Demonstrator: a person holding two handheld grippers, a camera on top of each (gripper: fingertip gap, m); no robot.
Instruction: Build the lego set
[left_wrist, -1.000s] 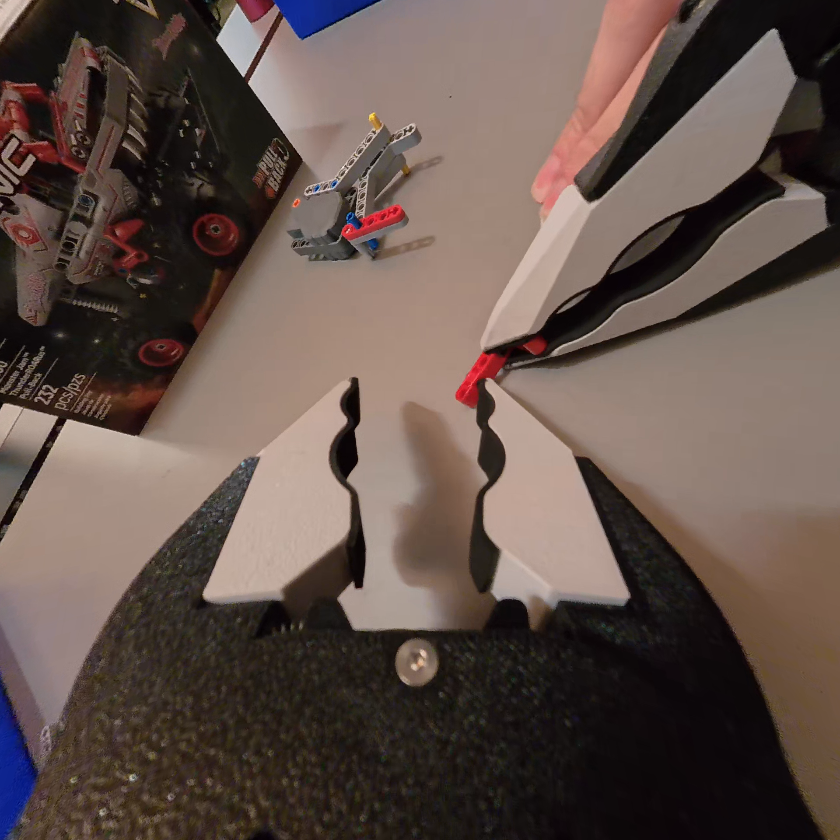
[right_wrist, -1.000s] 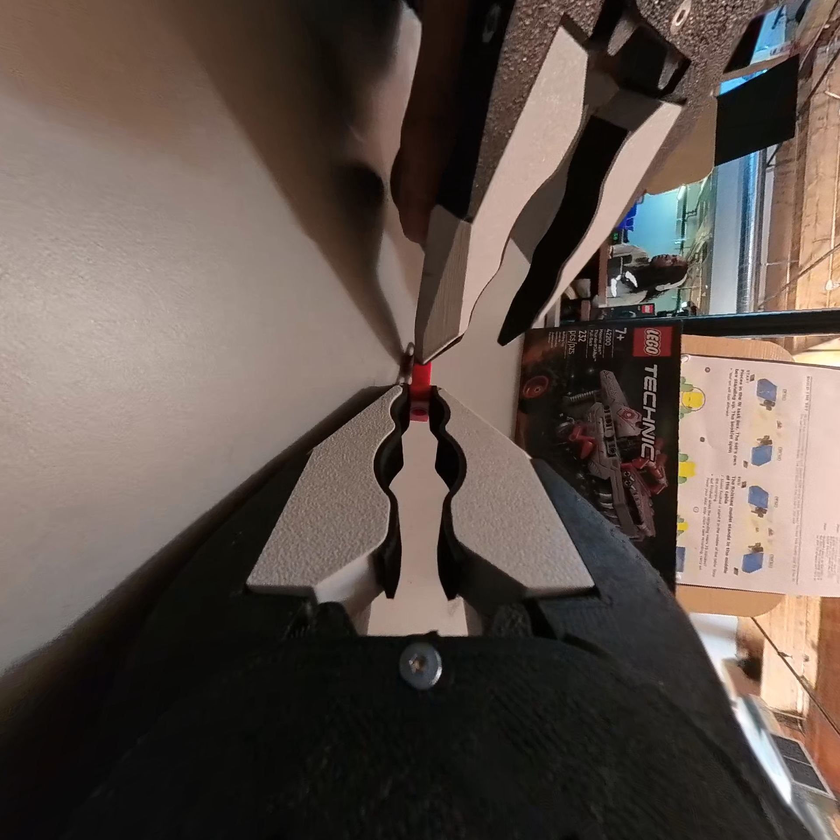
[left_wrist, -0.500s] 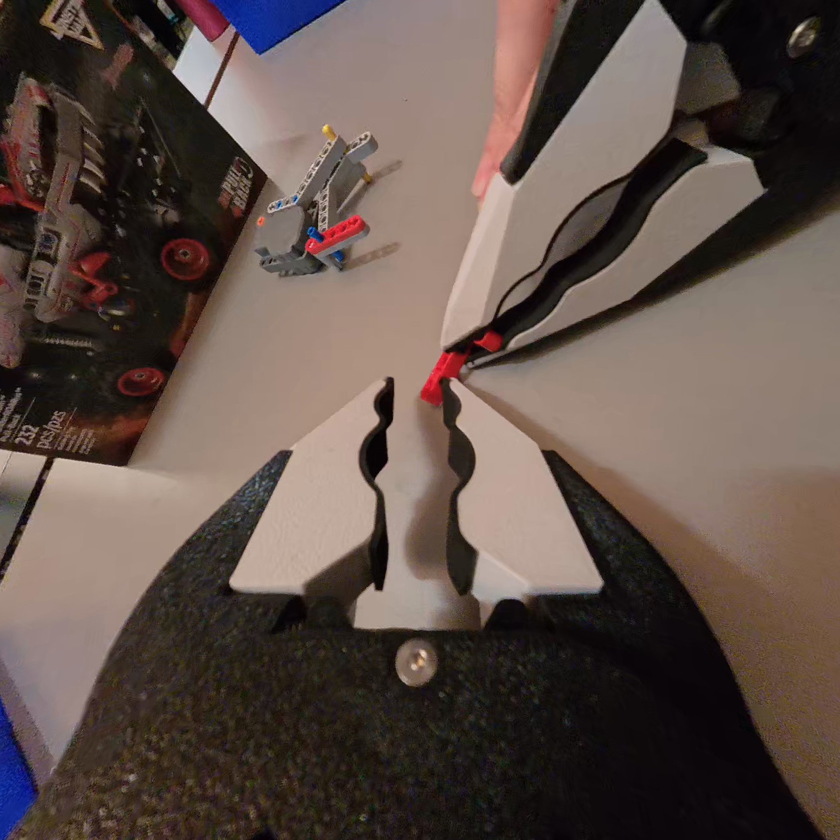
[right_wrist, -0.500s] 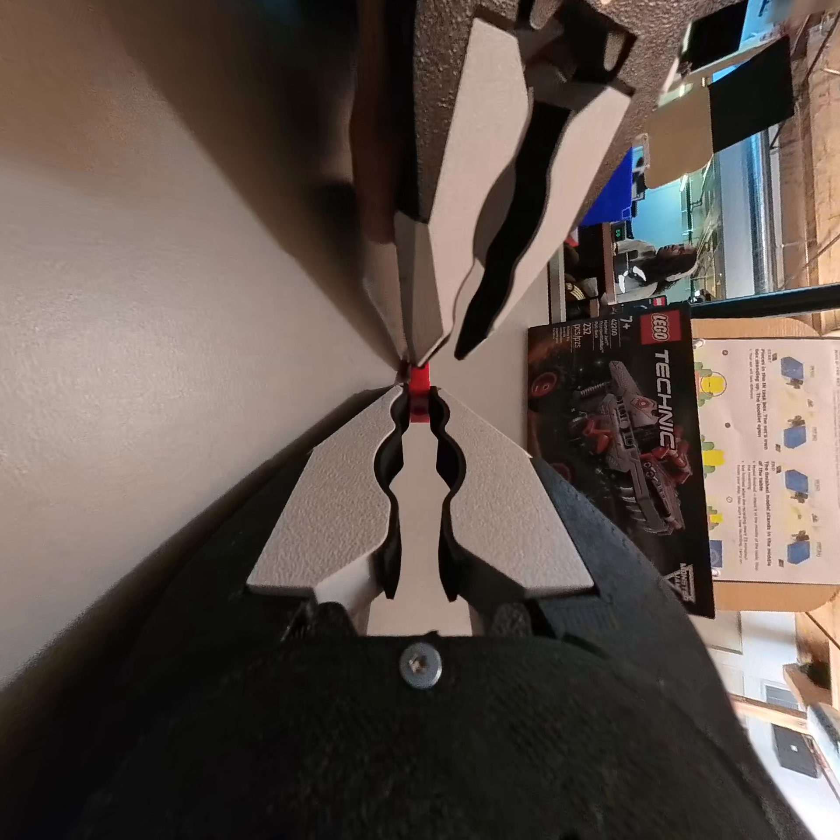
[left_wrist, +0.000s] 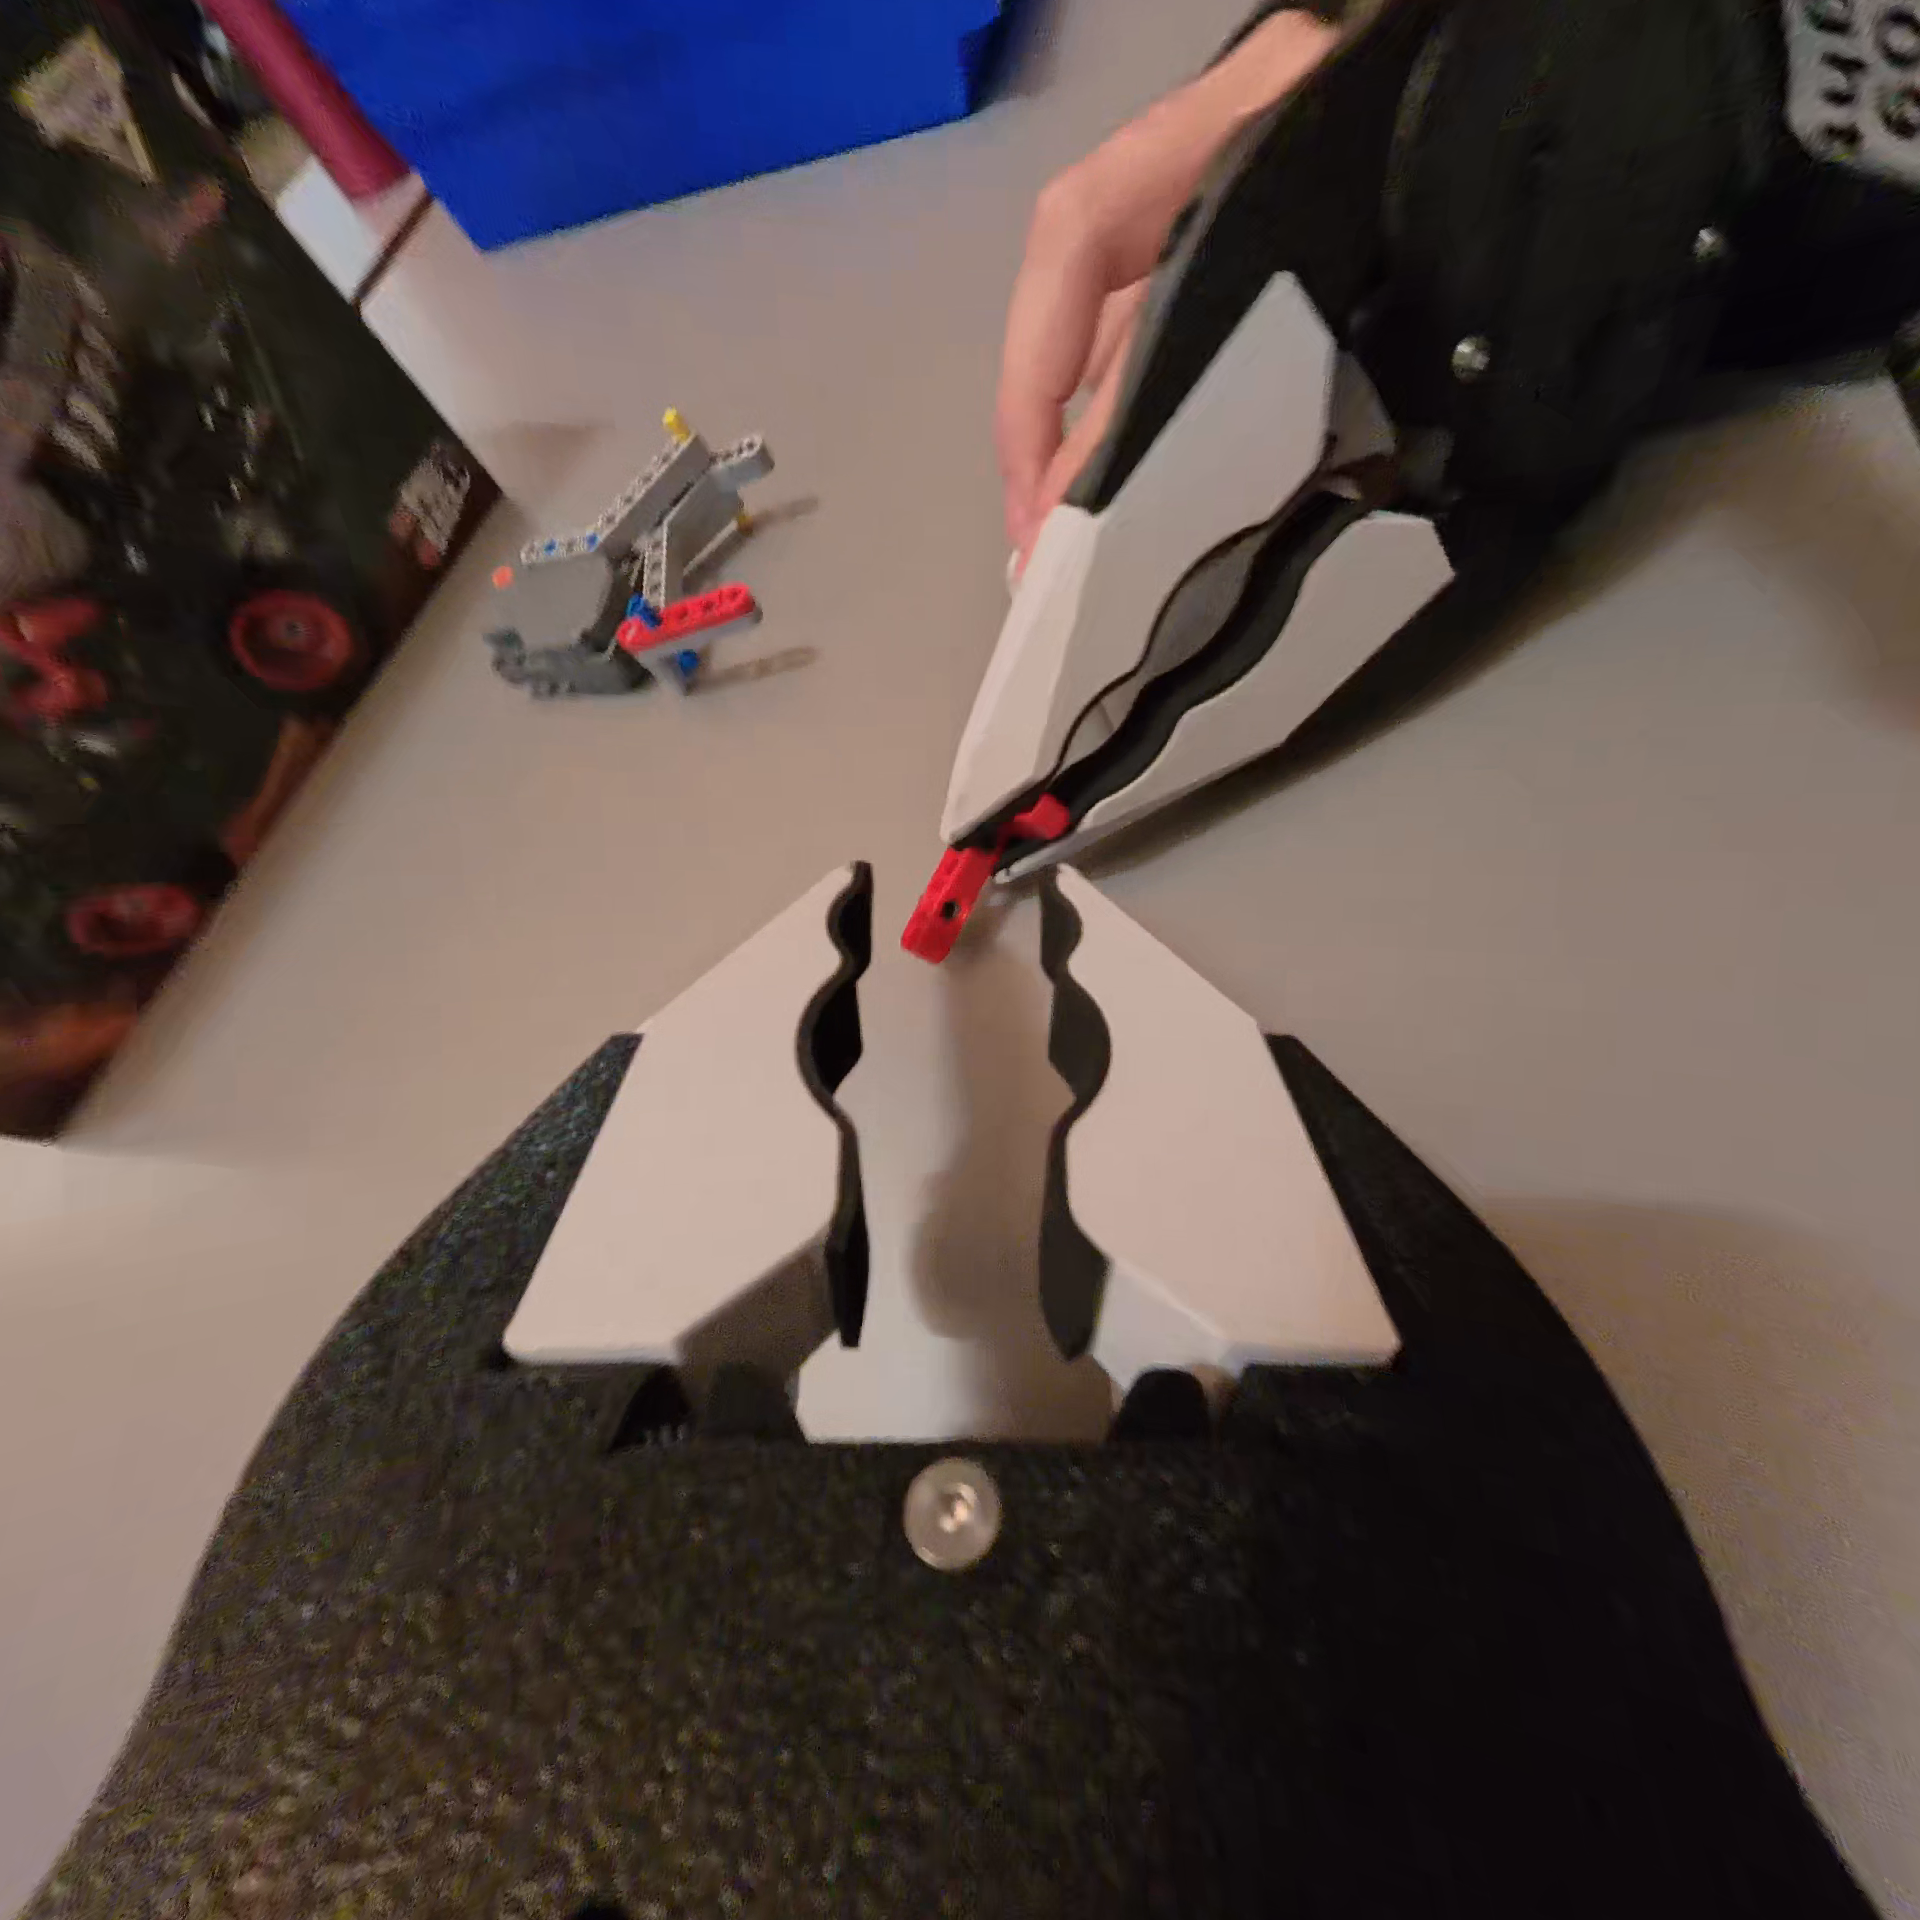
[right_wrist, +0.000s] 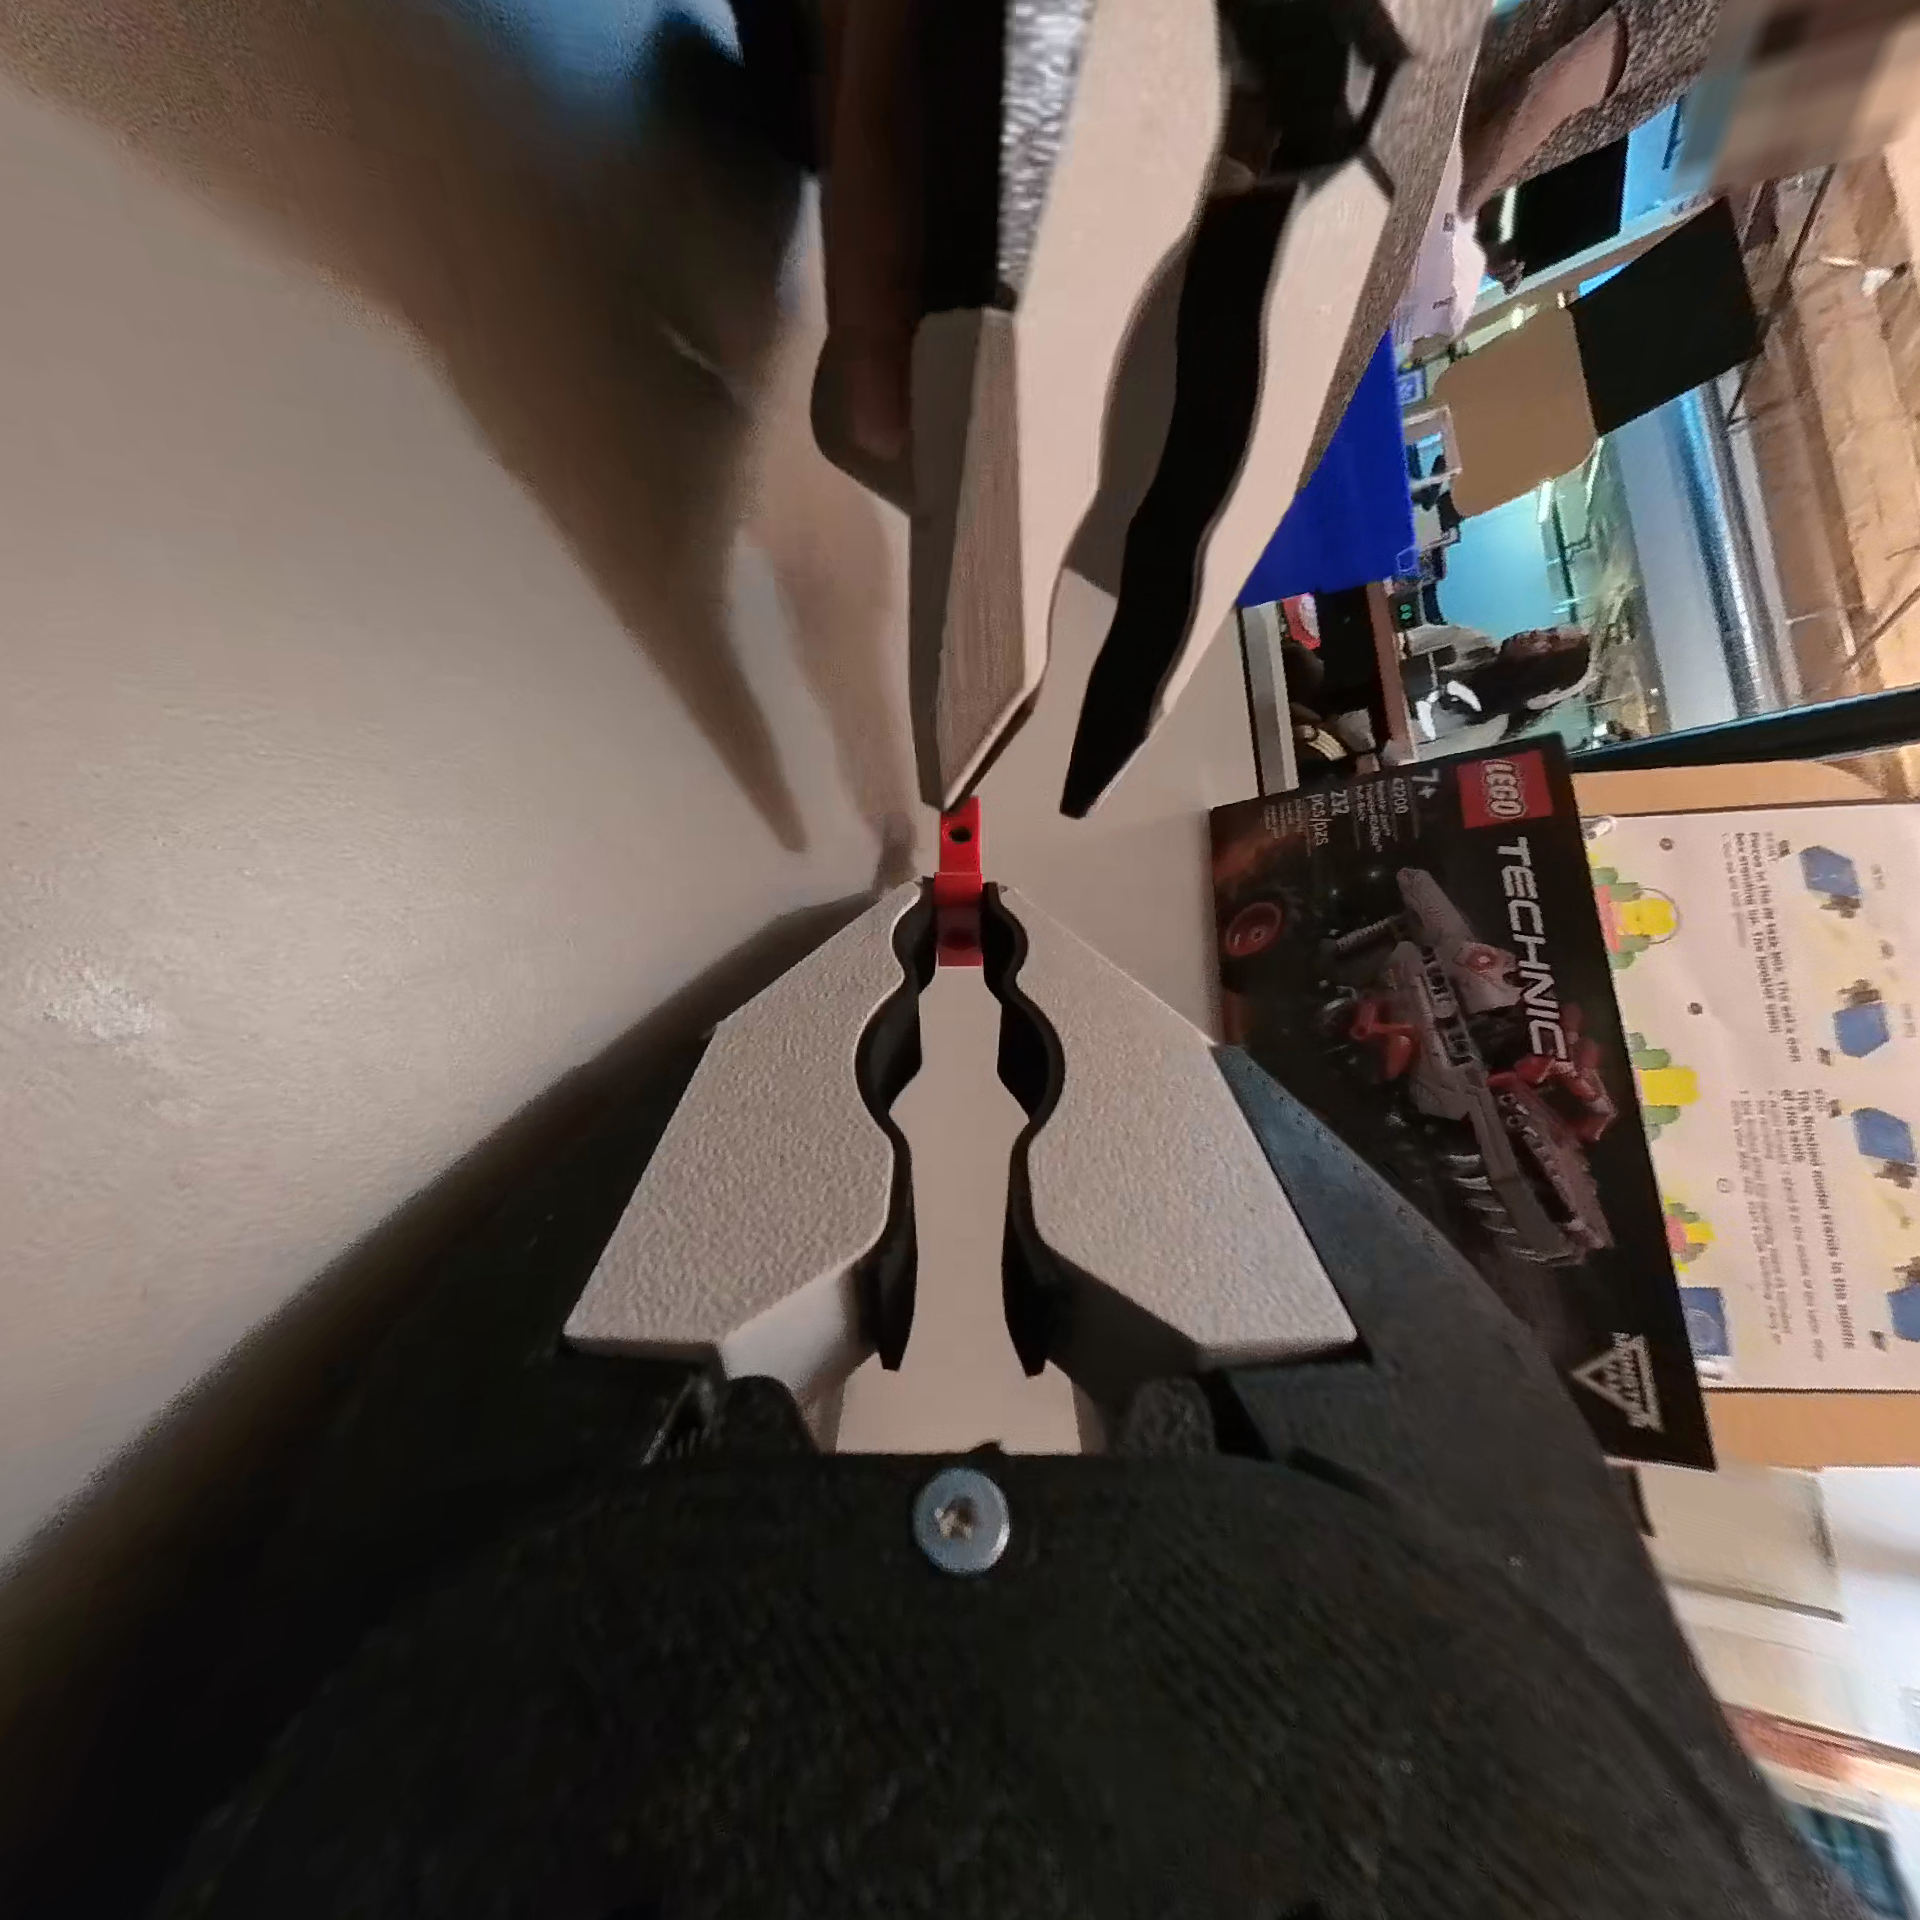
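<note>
A small red lego piece (left_wrist: 943, 914) is pinched at one end by my right gripper (left_wrist: 1003, 857), which comes in from the upper right of the left wrist view. In the right wrist view the red piece (right_wrist: 957, 878) sticks out past my right gripper (right_wrist: 958, 899), which is shut on it. My left gripper (left_wrist: 956, 883) is open, with its tips on either side of the piece's free end; it also shows in the right wrist view (right_wrist: 1003, 805). A partly built grey lego assembly (left_wrist: 629, 592) with a red beam lies on the grey table (left_wrist: 623, 862) farther back.
The lego set box (left_wrist: 156, 582) lies at the left edge of the table, also showing in the right wrist view (right_wrist: 1455, 1091). A blue bin (left_wrist: 644, 94) stands at the back. A person's hand (left_wrist: 1081, 343) holds the right gripper. An instruction sheet (right_wrist: 1766, 1091) lies beyond the box. My left and right fingertips are right by each other.
My left gripper closed partway around the red piece's free end half a second ago and has opened again. The right gripper keeps hold of the piece and has lifted slightly.
</note>
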